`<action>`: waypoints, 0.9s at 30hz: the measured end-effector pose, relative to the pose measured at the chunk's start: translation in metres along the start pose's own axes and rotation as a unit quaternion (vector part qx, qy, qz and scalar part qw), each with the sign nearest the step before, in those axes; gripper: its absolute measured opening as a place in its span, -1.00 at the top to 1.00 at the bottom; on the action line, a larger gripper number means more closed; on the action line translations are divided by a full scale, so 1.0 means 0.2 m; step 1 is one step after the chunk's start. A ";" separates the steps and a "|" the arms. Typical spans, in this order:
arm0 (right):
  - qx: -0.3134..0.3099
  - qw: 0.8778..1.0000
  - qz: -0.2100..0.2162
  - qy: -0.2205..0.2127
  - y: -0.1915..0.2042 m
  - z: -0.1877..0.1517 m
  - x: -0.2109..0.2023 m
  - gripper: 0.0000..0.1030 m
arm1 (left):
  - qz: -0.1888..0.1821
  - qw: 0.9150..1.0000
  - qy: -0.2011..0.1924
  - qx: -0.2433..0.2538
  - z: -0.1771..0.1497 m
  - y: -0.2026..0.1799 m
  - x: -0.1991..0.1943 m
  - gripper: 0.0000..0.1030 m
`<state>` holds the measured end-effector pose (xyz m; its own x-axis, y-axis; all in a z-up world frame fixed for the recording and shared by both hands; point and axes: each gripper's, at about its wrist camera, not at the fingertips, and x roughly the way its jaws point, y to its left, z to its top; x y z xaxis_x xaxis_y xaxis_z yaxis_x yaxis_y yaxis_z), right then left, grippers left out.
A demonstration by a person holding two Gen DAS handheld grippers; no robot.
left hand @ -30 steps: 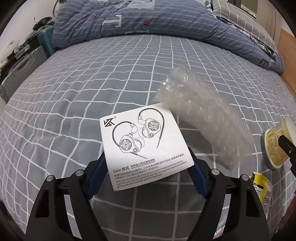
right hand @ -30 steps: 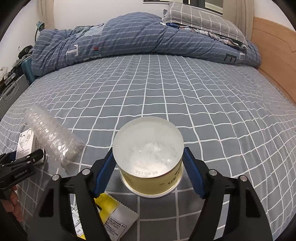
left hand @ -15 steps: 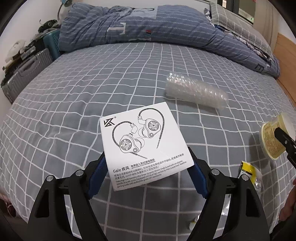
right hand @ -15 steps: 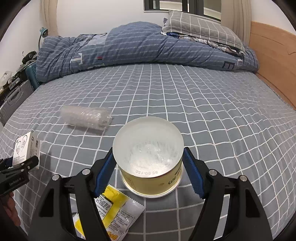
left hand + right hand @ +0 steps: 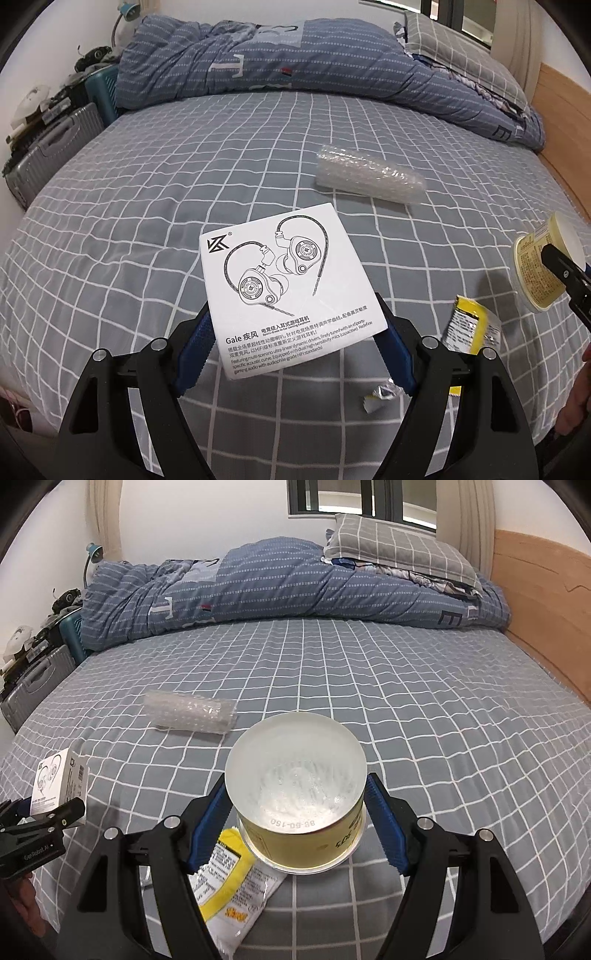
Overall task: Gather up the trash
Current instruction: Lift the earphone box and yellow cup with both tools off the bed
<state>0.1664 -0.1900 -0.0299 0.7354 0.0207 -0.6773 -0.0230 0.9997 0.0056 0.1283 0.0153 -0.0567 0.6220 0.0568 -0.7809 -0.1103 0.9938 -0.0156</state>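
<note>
Bubble-wrap roll [image 5: 369, 180], long axis crosswise, lay on the bedsheet [image 5: 184, 184] beyond both pairs of fingers, while the left gripper [image 5: 293, 341] clamped the earphone box [image 5: 284, 284] and the right gripper [image 5: 295, 819] clamped the yellow tub [image 5: 295, 794].

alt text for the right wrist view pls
The right gripper grips an upturned yellow plastic cup above a grey checked bed, where bubble wrap and a yellow wrapper lie; the left gripper holds a white earphone box.
</note>
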 end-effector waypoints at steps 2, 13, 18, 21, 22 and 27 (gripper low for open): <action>-0.001 1.000 0.000 -0.002 0.00 -0.01 -0.04 -0.34 | -0.002 1.000 -0.003 0.004 -0.01 -0.01 -0.03 -0.50; -0.003 1.000 0.003 -0.009 0.02 -0.08 -0.20 -0.34 | -0.020 1.000 -0.004 0.009 -0.13 -0.05 -0.18 -0.50; -0.005 1.000 0.008 -0.011 0.04 -0.13 -0.28 -0.34 | -0.025 1.000 -0.006 0.010 -0.18 -0.06 -0.24 -0.50; -0.006 1.000 0.009 -0.013 0.05 -0.15 -0.33 -0.34 | -0.029 1.000 -0.009 0.008 -0.20 -0.06 -0.29 -0.50; -0.006 1.000 0.009 -0.015 0.05 -0.16 -0.35 -0.34 | -0.030 0.999 -0.010 0.008 -0.21 -0.06 -0.30 -0.50; -0.011 1.000 0.014 -0.015 0.09 -0.22 -0.44 -0.34 | -0.038 0.999 -0.012 0.013 -0.27 -0.08 -0.36 -0.50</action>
<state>0.0713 -0.1740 -0.0032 0.7539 0.0503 -0.6551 -0.0590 0.9982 0.0087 0.0436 -0.0101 -0.0334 0.6460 -0.0177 -0.7631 -0.0421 0.9974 -0.0589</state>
